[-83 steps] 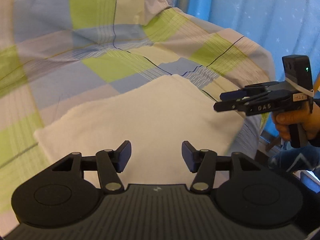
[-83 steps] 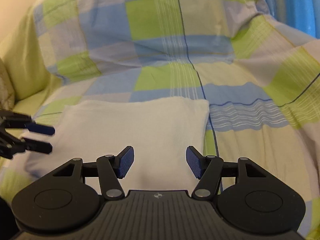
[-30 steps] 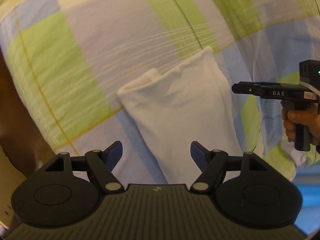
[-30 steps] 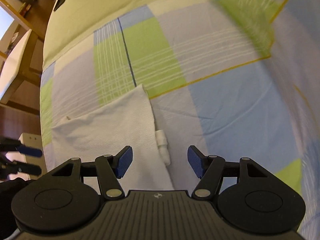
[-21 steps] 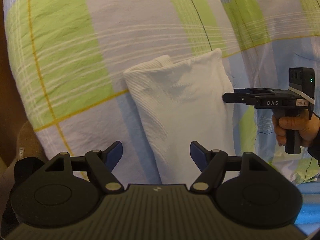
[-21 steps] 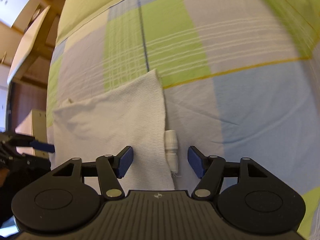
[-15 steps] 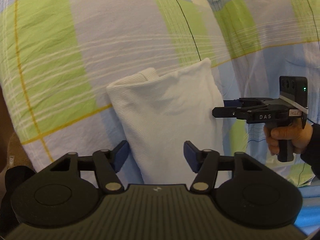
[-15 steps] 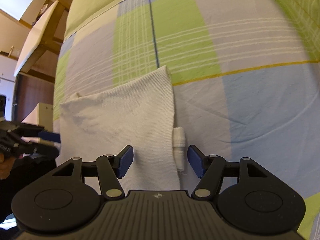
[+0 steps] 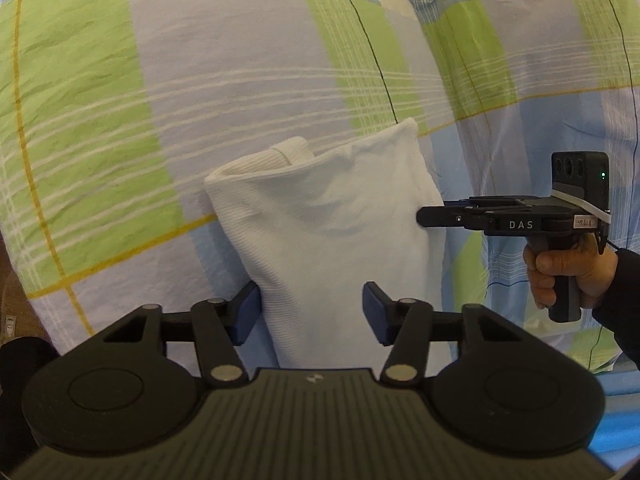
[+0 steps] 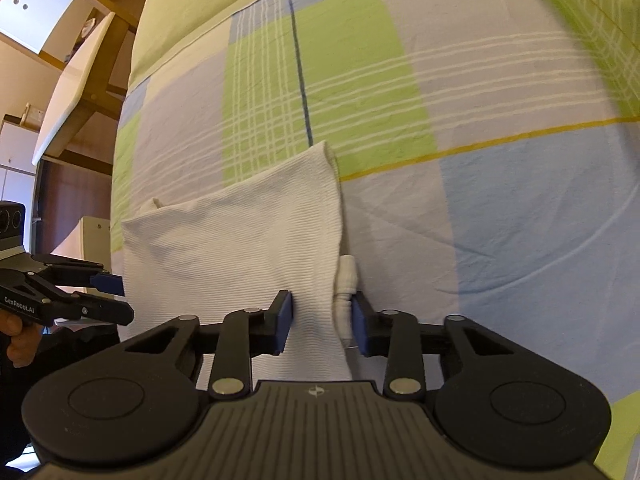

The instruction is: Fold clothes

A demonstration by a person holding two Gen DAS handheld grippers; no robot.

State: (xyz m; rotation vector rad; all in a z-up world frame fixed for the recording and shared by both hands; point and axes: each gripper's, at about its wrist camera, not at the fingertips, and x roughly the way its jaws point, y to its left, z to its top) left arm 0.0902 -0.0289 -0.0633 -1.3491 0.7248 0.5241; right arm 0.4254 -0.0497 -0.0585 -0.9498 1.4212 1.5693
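Note:
A folded white ribbed garment (image 9: 320,240) lies on the checked bedspread (image 9: 240,80), with a rolled cuff poking out at its far end. My left gripper (image 9: 310,316) is open and straddles the garment's near end. In the same view my right gripper (image 9: 424,216), held by a hand (image 9: 560,272), meets the garment's right edge. In the right wrist view the garment (image 10: 240,248) fills the lower middle. My right gripper (image 10: 320,322) has its jaws drawn in on the folded edge and the rolled cuff (image 10: 346,276). The left gripper (image 10: 116,298) sits at the garment's left edge.
The green, blue and lilac checked bedspread (image 10: 400,80) covers the whole bed. Beyond the bed's left edge stand a wooden table (image 10: 76,80) and a pale cabinet (image 10: 92,236). Blue foam (image 9: 616,432) shows at the lower right of the left wrist view.
Both grippers have come down to the folded garment from opposite ends. The right jaws have narrowed from wide open onto the edge with the cuff. The left jaws have narrowed only slightly.

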